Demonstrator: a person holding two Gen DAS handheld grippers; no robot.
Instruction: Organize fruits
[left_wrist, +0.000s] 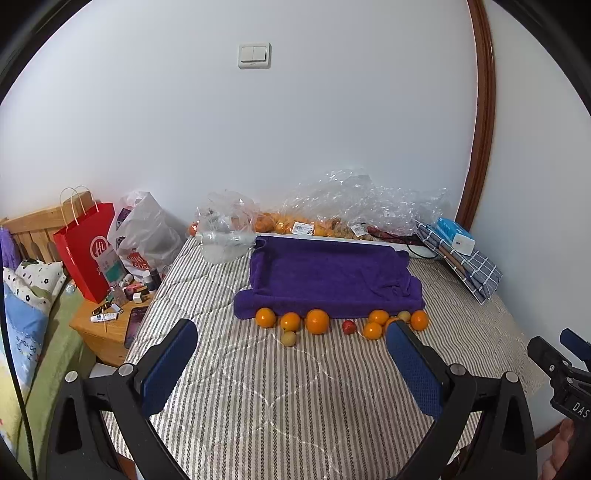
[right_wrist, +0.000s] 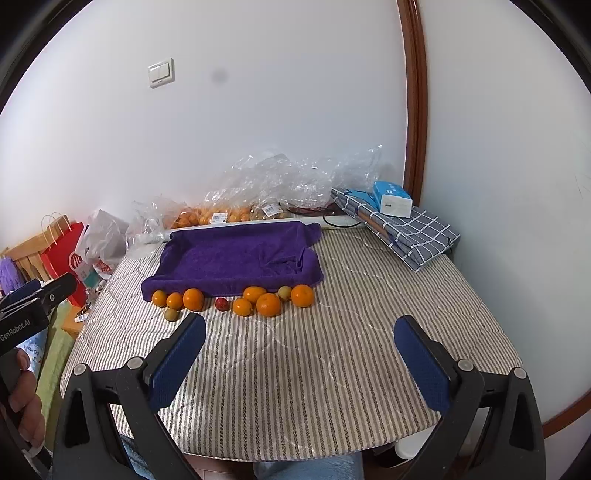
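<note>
Several oranges (left_wrist: 317, 321) (right_wrist: 268, 304), a small red fruit (left_wrist: 348, 326) (right_wrist: 221, 304) and two small yellow-green fruits (left_wrist: 289, 338) (right_wrist: 171, 314) lie in a row on the striped table cover (left_wrist: 258, 387) (right_wrist: 314, 362), along the front edge of a purple towel-lined tray (left_wrist: 328, 275) (right_wrist: 236, 258). My left gripper (left_wrist: 291, 332) is open and empty, held above the cover short of the fruit. My right gripper (right_wrist: 301, 328) is open and empty, also short of the fruit. The right gripper shows at the right edge of the left wrist view (left_wrist: 565, 354), the left one at the left edge of the right wrist view (right_wrist: 33, 299).
Clear plastic bags with more oranges (left_wrist: 288, 223) (right_wrist: 207, 216) lie behind the tray by the wall. A folded checked cloth with a blue-white box (left_wrist: 458, 240) (right_wrist: 393, 199) sits at the back right. A red paper bag (left_wrist: 86, 251) and a cluttered wooden nightstand (left_wrist: 107, 321) stand left.
</note>
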